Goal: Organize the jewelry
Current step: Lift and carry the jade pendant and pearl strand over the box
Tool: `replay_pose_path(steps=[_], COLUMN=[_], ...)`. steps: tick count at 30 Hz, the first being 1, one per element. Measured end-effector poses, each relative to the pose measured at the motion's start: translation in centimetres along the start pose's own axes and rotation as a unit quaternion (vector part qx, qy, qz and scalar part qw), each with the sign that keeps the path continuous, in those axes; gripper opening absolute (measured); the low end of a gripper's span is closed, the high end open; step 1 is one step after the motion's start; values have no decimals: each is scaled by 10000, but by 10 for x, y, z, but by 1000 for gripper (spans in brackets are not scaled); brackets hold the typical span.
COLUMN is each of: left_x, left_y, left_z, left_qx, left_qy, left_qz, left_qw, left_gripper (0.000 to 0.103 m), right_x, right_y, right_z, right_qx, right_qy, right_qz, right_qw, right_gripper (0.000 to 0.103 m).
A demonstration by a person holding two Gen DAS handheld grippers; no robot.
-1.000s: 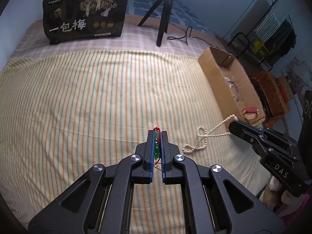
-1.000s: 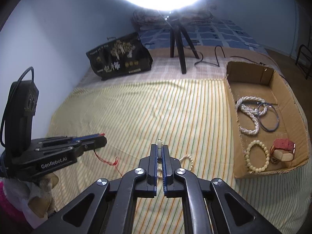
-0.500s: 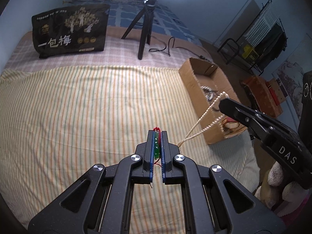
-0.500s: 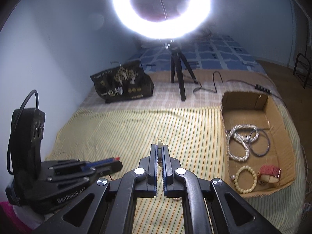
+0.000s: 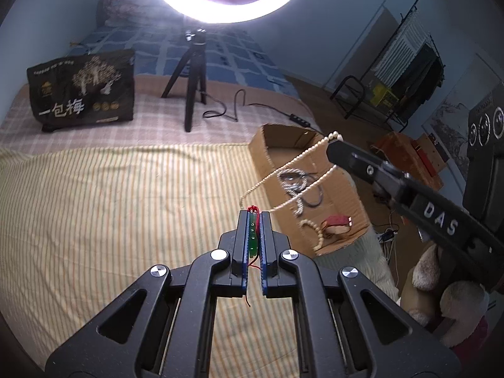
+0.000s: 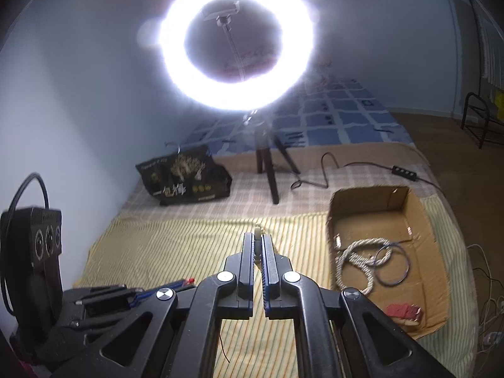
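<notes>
My left gripper [image 5: 254,212] is shut on a green pendant [image 5: 253,230] with a red cord, held above the striped bedspread [image 5: 126,204]. To its right, my right gripper [image 5: 332,145] is shut on a cream bead necklace [image 5: 310,149], whose loop hangs free in the air in front of the cardboard box [image 5: 261,154]. In the right wrist view one cream bead [image 6: 258,230] pokes out past the right gripper [image 6: 258,235], and the left gripper [image 6: 188,281] shows at lower left with red cord at its tip. The box [image 6: 371,195] holds a silver rope chain [image 6: 352,253], a blue cord loop [image 6: 395,266] and a red item [image 6: 403,311].
A lit ring light on a black tripod [image 5: 192,88] stands at the back of the bed beside a black snack bag [image 5: 82,91]. Its cable with a switch [image 5: 299,119] runs behind the box. A clothes rack [image 5: 406,72] and plush toys [image 5: 453,308] lie off the bed's right side.
Both grippers have risen. The bead necklace has come off the bedspread and now hangs from the right gripper near the box. The pendant stays in the left gripper.
</notes>
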State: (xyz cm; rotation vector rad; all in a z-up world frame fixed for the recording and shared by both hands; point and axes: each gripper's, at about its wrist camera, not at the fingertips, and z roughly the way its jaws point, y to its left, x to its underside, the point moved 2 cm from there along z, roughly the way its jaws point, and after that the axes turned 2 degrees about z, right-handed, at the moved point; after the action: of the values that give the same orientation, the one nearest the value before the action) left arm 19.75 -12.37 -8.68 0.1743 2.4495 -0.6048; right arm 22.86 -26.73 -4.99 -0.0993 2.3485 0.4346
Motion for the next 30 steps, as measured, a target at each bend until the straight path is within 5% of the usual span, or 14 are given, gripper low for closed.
replay_pose_path(steps=[13, 30], left_x=[-12, -18], left_y=[-31, -88], left_z=[8, 36], left_qx=[198, 503], left_qy=[-107, -129], left_qz=[132, 429], left_qw=[9997, 9977], left_gripper=[3, 3], right_x=[-36, -46], right_y=[-42, -101], right_z=[-33, -43], right_qx=[69, 475], right_qy=[-562, -753], right_qz=[427, 842], right_qw=[9975, 9925], right_gripper=[1, 1])
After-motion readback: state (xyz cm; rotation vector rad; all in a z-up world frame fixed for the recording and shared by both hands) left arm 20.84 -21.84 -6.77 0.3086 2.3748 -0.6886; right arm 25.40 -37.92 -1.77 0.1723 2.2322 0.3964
